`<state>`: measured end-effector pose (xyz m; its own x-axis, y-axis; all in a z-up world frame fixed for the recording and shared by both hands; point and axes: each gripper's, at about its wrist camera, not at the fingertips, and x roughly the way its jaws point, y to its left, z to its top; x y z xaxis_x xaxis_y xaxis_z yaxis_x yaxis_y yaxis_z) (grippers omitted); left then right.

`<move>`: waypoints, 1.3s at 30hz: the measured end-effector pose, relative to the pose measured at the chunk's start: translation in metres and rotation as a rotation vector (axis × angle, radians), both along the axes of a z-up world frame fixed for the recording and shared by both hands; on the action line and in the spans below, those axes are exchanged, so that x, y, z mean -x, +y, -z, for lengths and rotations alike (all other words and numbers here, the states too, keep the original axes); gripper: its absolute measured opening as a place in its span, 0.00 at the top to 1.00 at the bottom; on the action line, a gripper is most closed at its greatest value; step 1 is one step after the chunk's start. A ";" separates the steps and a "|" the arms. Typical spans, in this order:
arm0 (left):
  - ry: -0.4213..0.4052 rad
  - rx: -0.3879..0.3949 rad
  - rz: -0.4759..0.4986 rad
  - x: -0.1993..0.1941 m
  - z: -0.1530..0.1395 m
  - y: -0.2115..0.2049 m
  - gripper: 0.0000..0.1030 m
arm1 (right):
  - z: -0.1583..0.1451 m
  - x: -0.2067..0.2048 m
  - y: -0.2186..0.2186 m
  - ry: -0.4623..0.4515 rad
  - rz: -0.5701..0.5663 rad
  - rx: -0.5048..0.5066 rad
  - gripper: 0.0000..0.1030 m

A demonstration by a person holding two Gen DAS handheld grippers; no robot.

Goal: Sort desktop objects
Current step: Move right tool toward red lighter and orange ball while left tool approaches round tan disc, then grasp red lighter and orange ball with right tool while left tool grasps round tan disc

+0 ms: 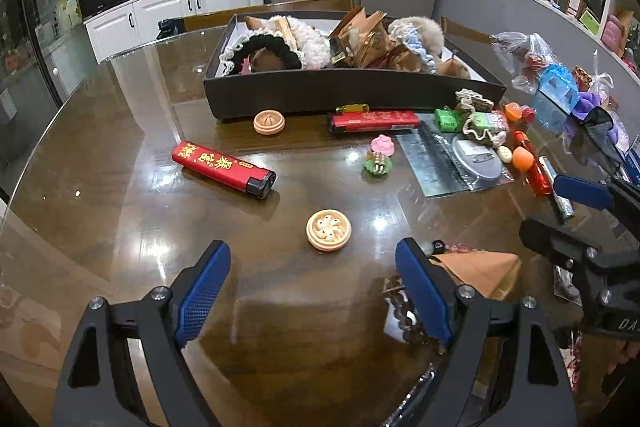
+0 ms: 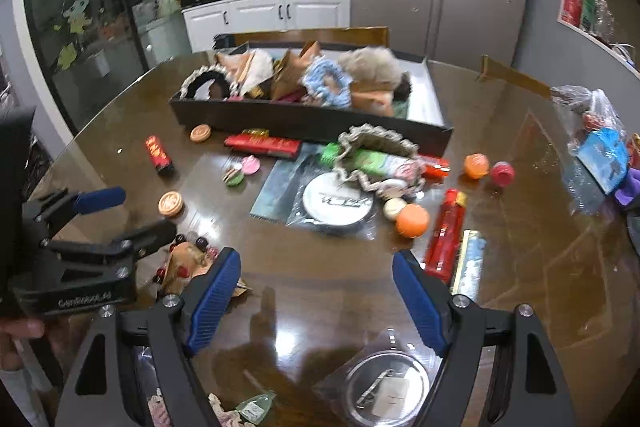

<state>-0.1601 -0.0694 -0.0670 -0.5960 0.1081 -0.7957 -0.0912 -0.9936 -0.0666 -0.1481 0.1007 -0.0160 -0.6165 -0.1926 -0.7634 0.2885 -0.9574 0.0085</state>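
A long black box (image 1: 340, 95) holding scrunchies and brown packets stands at the far side of the glass-topped table; it also shows in the right wrist view (image 2: 304, 119). A round tan disc (image 1: 328, 229) lies just ahead of my open, empty left gripper (image 1: 312, 279). A red lighter (image 1: 224, 169) lies to its far left. My right gripper (image 2: 316, 287) is open and empty above bare table, with a red lighter (image 2: 444, 235) and a silver lighter (image 2: 468, 263) just to its right. An orange ball (image 2: 412, 221) lies beyond them.
Another tan disc (image 1: 269, 122), a red lighter (image 1: 374, 121), pink and green clips (image 1: 380, 155), a bagged round tin (image 2: 338, 205), a crochet pouch (image 2: 376, 155) and plastic bags (image 2: 600, 147) crowd the far right. A brown packet with beads (image 2: 188, 259) lies between the grippers.
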 end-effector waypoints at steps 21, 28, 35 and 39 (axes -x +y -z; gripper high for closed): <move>-0.014 0.039 0.019 0.021 0.005 0.008 0.17 | 0.014 0.029 0.054 -0.005 0.091 0.001 0.22; -0.018 0.052 0.026 0.024 0.007 0.011 0.14 | 0.025 0.053 0.048 -0.023 0.087 -0.023 0.22; -0.020 0.055 0.020 0.025 0.008 0.010 0.12 | 0.026 0.061 0.037 -0.008 0.077 -0.051 0.22; -0.021 0.054 -0.001 0.026 0.008 0.007 0.13 | 0.027 0.062 0.032 -0.001 0.075 -0.068 0.22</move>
<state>-0.1856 -0.0626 -0.0748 -0.5795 0.0640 -0.8125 -0.0898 -0.9959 -0.0144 -0.2099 0.1331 -0.0435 -0.6264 -0.0940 -0.7738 0.2162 -0.9747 -0.0567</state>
